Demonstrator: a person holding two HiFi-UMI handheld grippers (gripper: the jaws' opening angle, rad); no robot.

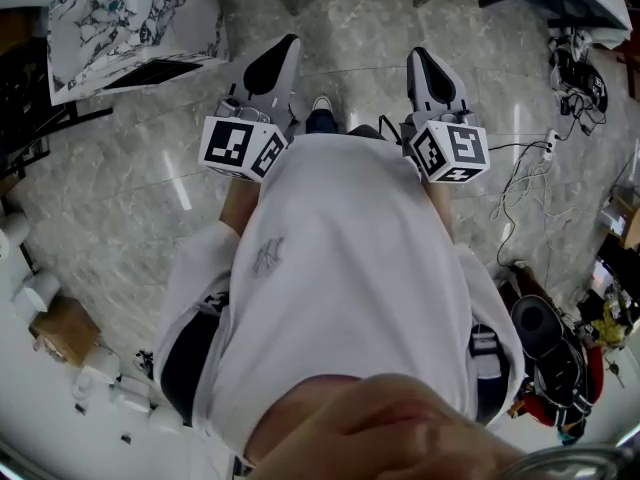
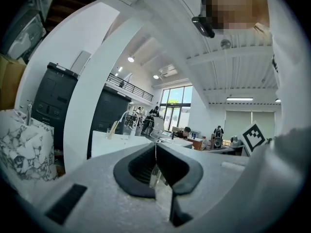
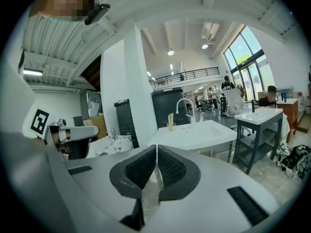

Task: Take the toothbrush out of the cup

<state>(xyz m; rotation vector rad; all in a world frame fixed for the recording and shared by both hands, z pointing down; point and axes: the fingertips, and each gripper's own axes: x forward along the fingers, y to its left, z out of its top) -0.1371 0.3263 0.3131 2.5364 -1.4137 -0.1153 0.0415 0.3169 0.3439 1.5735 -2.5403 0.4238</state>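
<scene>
Two grippers, both empty. You hold your left gripper (image 1: 288, 48) and right gripper (image 1: 420, 60) side by side in front of your body, above the marble floor (image 1: 130, 218). Each gripper view shows the ribbed pads (image 3: 142, 168) pressed together with nothing between them.

Task object: the cup (image 3: 171, 126) stands on the far left part of a white washstand (image 3: 204, 136), just left of the arched faucet (image 3: 186, 105) and well apart from both grippers. The pale sticks standing in it are, in my judgement, the toothbrush (image 3: 171, 118); they are too small to confirm. The left gripper view shows what appears to be the same cup, small and distant.

Status: the removal has not begun. The step in hand is the approach.

Recommendations:
- Face the washstand squarely and stop where the cup sits directly ahead of one gripper.
- Open that gripper's jaws before they reach the cup, not over it.
- Close on the handle above the rim, well clear of the faucet.
- Lift straight up along the handle. A slanted pull is likely to drag or tip the cup, which looks light.
- Steady the cup wall with the other gripper if the cup rises with the brush.
- Mind the cables (image 1: 520, 183) on the floor to your right.
</scene>
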